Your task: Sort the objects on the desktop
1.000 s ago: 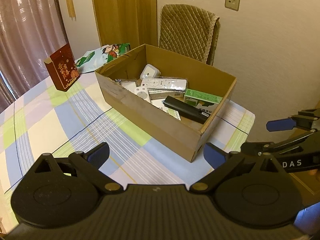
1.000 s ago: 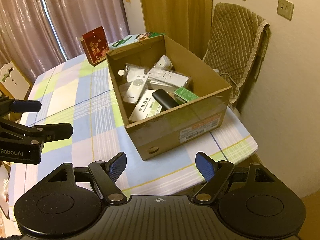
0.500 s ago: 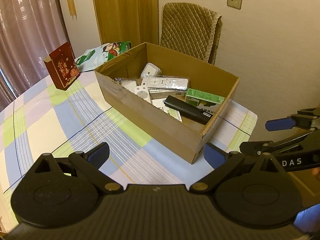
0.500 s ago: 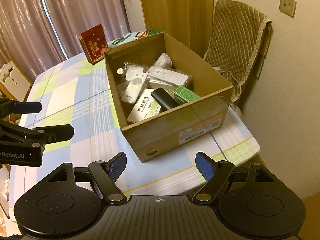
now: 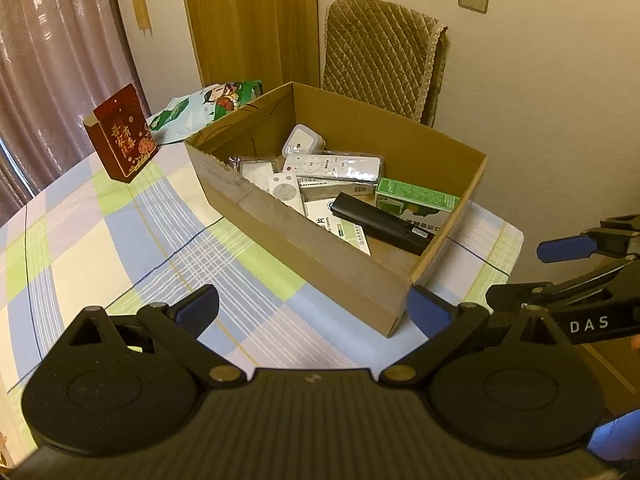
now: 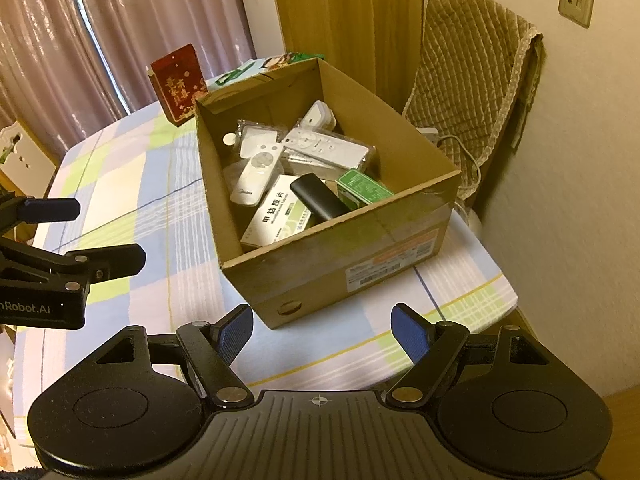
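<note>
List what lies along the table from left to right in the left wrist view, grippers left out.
Red gift box → green snack bag → cardboard box, and inside it white remote → black remote → green carton.

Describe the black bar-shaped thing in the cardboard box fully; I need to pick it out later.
The black bar is a long, flat, matte block with rounded edges, likely plastic, with a small pale label near one end. It lies slanted inside the cardboard box, near the corner closest to the cameras, resting on a white medicine carton beside a green packet. Nothing grips it.
</note>
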`<state>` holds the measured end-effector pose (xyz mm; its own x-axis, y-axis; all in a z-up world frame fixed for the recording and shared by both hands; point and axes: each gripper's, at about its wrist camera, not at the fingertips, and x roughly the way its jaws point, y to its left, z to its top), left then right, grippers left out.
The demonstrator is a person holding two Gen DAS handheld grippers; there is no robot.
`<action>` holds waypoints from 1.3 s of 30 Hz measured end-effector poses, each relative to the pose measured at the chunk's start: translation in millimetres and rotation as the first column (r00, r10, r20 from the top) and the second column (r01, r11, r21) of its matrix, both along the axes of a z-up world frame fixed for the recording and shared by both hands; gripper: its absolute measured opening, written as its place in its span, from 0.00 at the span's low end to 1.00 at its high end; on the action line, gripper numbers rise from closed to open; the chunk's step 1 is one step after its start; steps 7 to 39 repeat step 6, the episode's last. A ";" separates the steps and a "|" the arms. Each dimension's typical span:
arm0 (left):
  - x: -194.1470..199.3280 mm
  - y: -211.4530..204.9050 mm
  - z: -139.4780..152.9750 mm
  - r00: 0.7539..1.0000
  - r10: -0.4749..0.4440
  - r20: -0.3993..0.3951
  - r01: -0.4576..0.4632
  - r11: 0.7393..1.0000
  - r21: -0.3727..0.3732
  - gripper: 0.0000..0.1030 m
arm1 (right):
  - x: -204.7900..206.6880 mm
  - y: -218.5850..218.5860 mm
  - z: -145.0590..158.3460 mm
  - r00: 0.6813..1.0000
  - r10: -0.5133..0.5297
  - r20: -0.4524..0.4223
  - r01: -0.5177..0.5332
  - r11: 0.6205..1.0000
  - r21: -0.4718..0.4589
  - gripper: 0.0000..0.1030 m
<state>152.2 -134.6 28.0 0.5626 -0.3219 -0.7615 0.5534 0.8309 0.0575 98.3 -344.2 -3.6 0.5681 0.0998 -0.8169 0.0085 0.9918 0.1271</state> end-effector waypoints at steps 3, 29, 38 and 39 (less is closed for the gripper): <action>2.1 -2.8 -1.3 1.000 -0.008 0.011 0.008 1.000 0.003 0.96 | 3.3 -1.9 -0.2 1.000 -0.002 -0.003 0.002 1.000 -0.004 0.77; 5.5 -4.8 -2.5 1.000 -0.006 0.012 0.006 1.000 0.005 0.96 | 6.6 -3.3 0.1 1.000 -0.004 -0.004 0.004 1.000 -0.008 0.77; 5.5 -4.8 -2.5 1.000 -0.006 0.012 0.006 1.000 0.005 0.96 | 6.6 -3.3 0.1 1.000 -0.004 -0.004 0.004 1.000 -0.008 0.77; 5.5 -4.8 -2.5 1.000 -0.006 0.012 0.006 1.000 0.005 0.96 | 6.6 -3.3 0.1 1.000 -0.004 -0.004 0.004 1.000 -0.008 0.77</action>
